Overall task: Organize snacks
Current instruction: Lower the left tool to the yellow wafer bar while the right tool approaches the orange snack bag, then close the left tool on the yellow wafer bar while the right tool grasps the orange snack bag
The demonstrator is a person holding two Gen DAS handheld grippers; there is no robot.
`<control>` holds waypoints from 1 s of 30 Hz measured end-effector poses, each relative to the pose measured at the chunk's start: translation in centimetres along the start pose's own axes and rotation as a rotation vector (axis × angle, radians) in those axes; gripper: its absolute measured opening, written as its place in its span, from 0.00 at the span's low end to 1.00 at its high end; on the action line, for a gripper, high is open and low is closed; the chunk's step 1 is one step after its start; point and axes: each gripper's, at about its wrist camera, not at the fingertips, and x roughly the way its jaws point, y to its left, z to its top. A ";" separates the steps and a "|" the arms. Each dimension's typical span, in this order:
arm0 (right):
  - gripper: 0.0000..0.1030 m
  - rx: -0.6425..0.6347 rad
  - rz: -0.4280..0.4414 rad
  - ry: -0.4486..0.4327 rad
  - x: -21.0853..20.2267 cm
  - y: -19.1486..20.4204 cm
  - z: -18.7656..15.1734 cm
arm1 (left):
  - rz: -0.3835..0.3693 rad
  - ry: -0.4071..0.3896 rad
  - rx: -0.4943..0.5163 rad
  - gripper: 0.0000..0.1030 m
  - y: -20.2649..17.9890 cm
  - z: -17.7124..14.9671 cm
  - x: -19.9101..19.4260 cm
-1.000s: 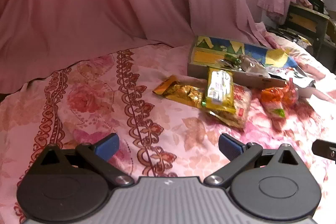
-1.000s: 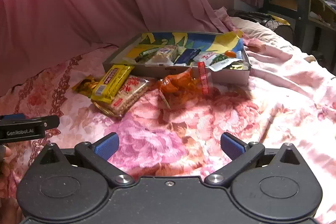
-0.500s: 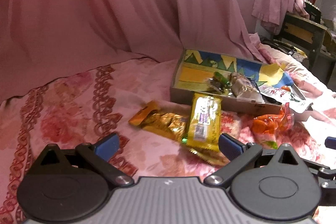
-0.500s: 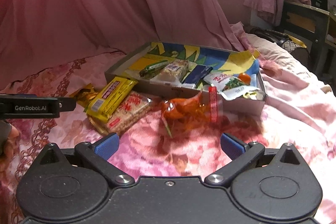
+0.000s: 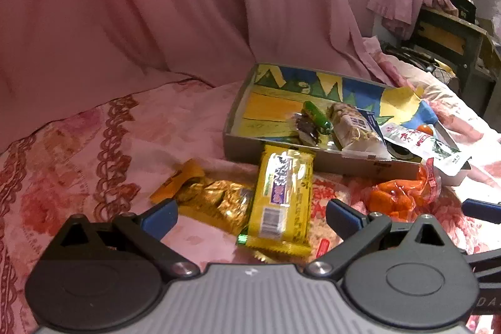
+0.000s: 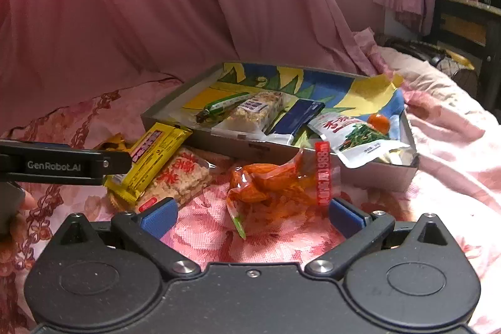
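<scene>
A shallow cardboard box (image 5: 247,143) (image 6: 175,108) with a colourful lining lies on the bed and holds several snacks. In front of it lie a yellow bar (image 5: 283,193) (image 6: 153,152) on a rice cracker pack (image 6: 178,177), a gold foil packet (image 5: 213,202) and an orange packet (image 5: 397,196) (image 6: 275,183). My left gripper (image 5: 250,215) is open, its fingers either side of the yellow bar's near end. My right gripper (image 6: 250,215) is open, just short of the orange packet. The left gripper (image 6: 62,166) also shows at the left of the right wrist view.
The bed has a pink floral sheet (image 5: 94,152). A pink curtain (image 5: 156,5) hangs behind the box. A dark wooden desk (image 5: 454,43) stands at the far right with cloth draped near it.
Both grippers have moved forward toward the snacks. The left one has closed in on the yellow bar and the right one on the orange packet. Both stayed open.
</scene>
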 end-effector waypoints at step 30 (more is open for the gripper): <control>0.89 -0.113 -0.030 -0.074 5.2 1.3 -0.3 | -0.066 0.122 0.112 0.76 -1.7 2.0 4.6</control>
